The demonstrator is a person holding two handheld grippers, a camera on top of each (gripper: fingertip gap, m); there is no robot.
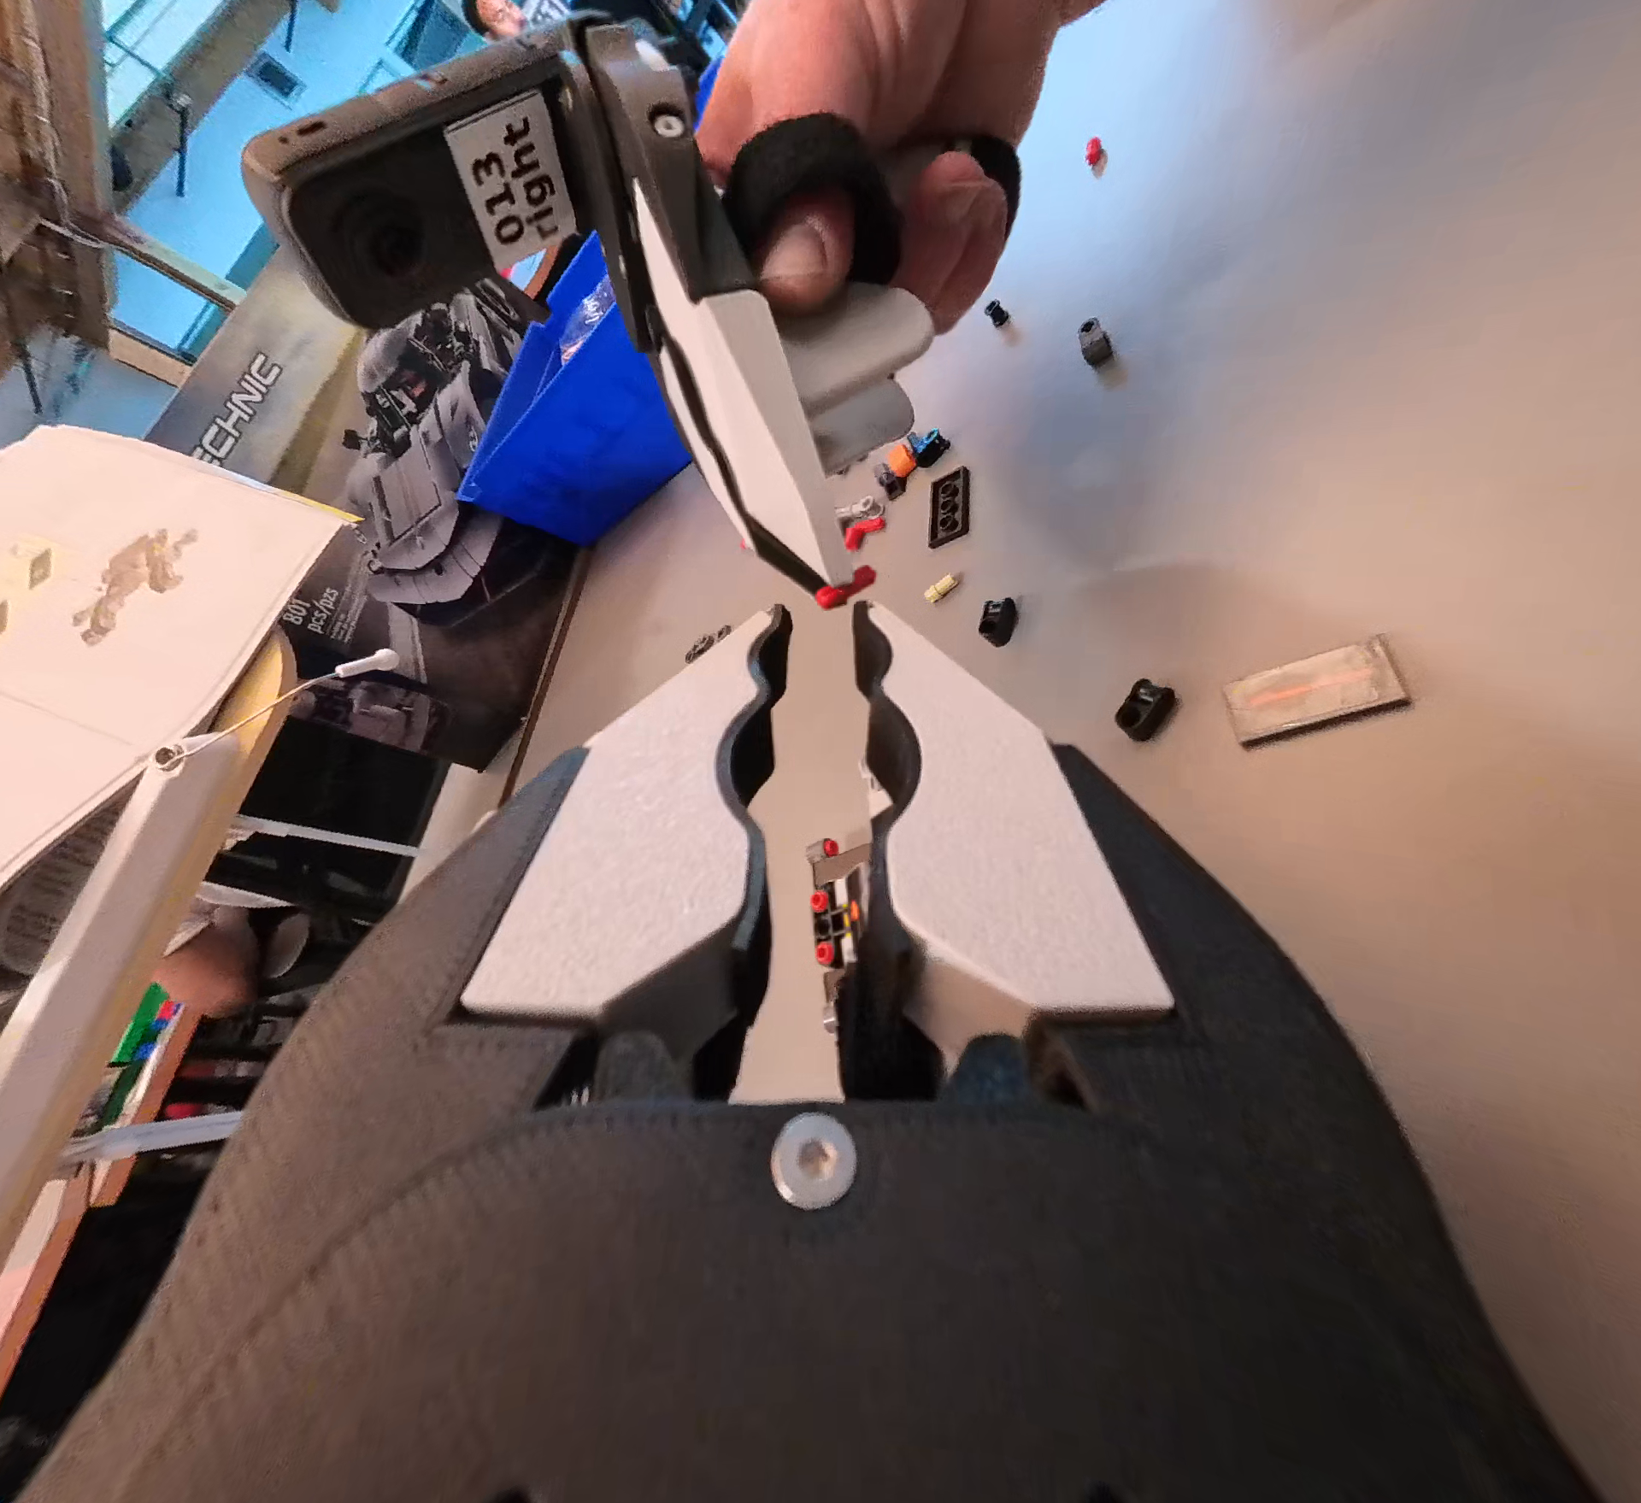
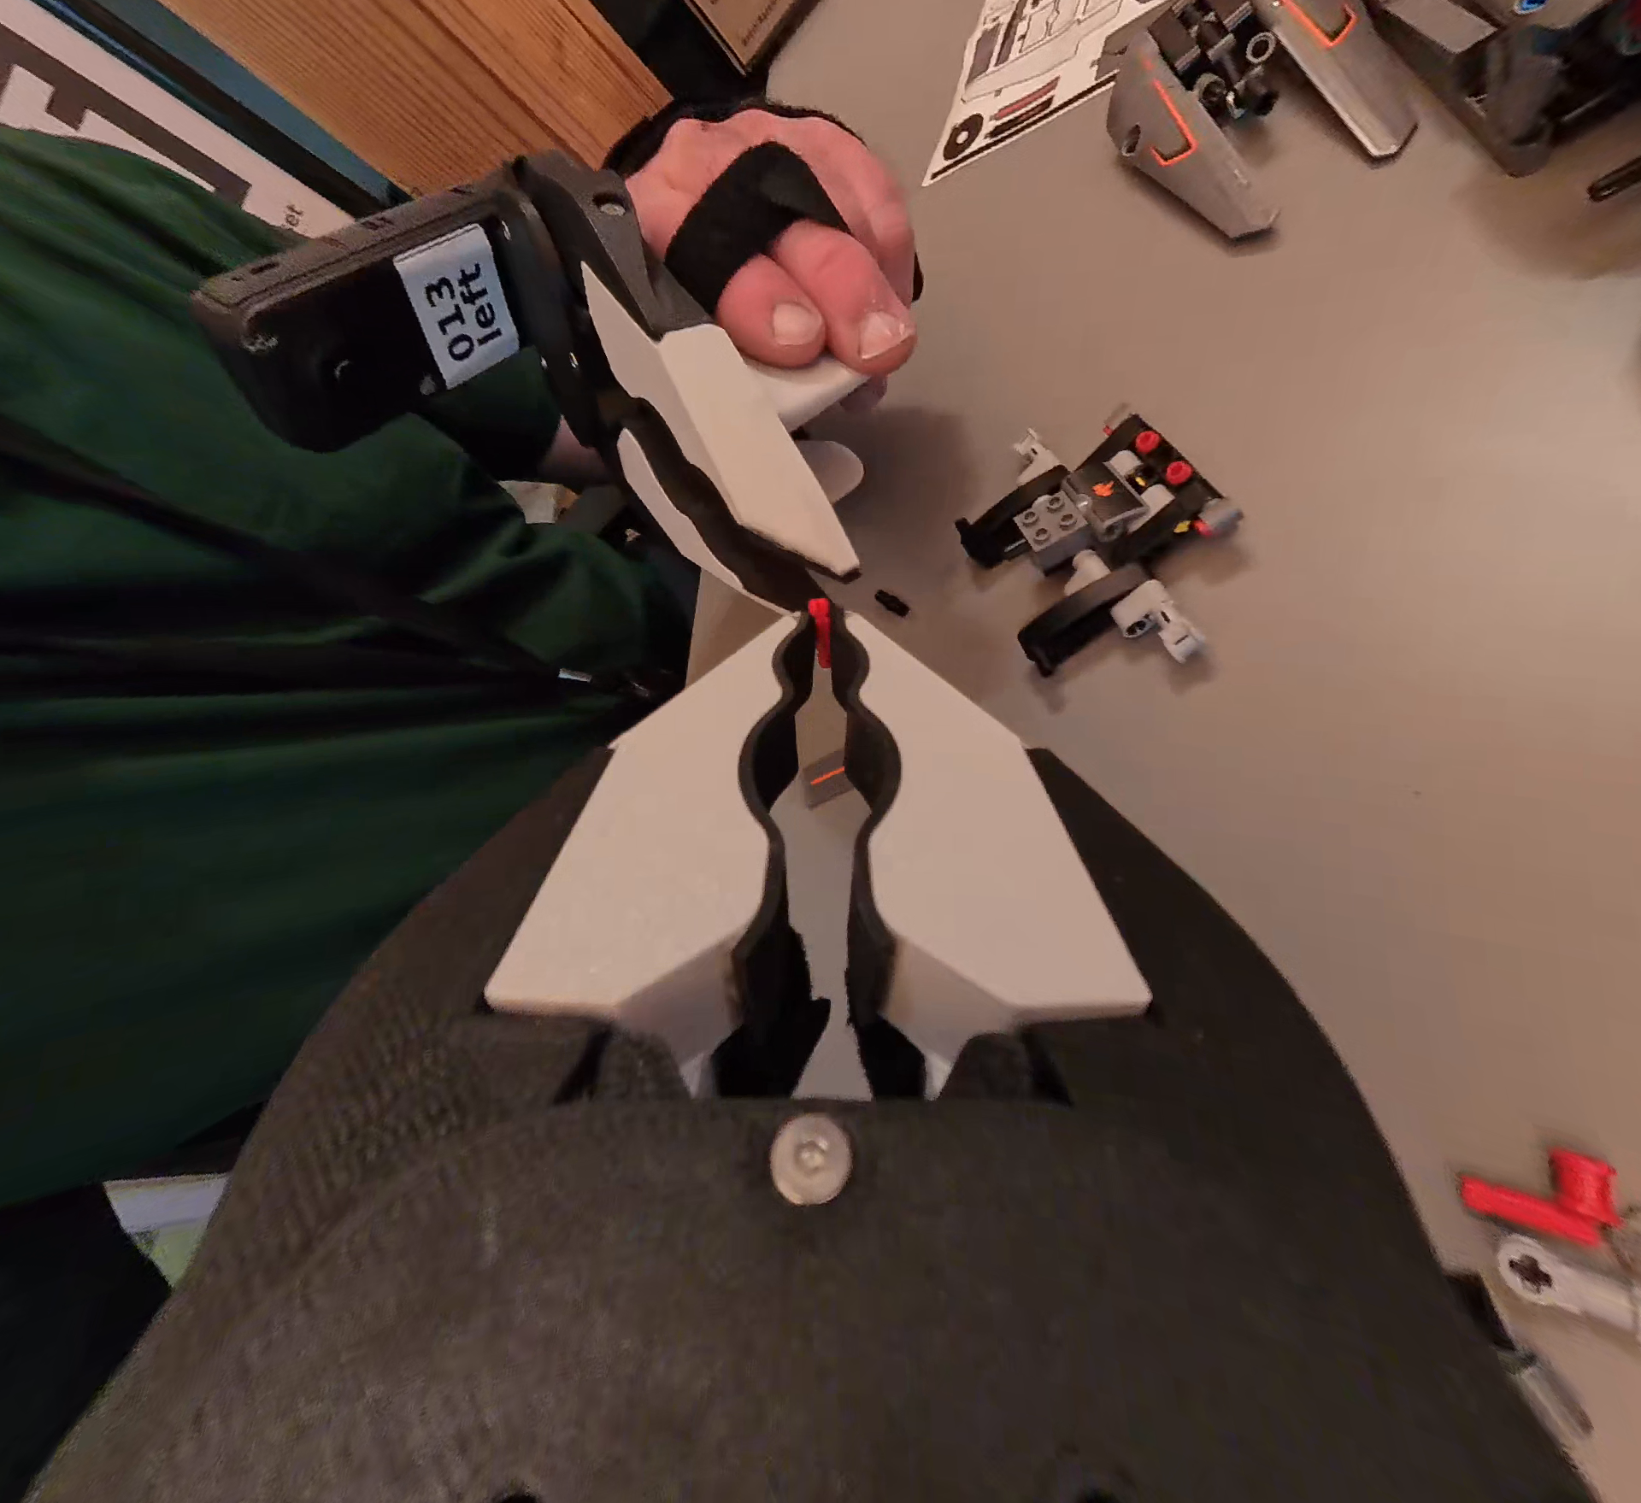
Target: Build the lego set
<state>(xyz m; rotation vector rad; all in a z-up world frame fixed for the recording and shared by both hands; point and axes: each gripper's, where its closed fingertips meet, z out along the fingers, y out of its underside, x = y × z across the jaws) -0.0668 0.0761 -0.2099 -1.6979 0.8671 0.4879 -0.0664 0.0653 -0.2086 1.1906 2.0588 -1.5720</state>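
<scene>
Grey tabletop (image 2: pixel 1332 706) fills most of what I see, with a broad bare stretch between the half-built lego model (image 2: pixel 1101 524) and the finished grey assemblies (image 2: pixel 1243 84) by the far edge. On my right gripper (image 2: pixel 821 626) the tips are clenched on a small red pin (image 2: pixel 820 633), held upright in the air just off the table's near edge. My left gripper (image 1: pixel 821 617) faces it tip to tip, jaws parted by a narrow gap and holding nothing that I can see; the red pin sits just beyond that gap. Loose pieces (image 1: pixel 994 621) lie scattered past the tips, well apart from one another, with a flat grey tile (image 1: pixel 1314 688) off to the side. A blue bin (image 1: pixel 568 431) and the set's box (image 1: pixel 426 573) crowd the table's edge, possibly leaning there; I can't quite tell.
</scene>
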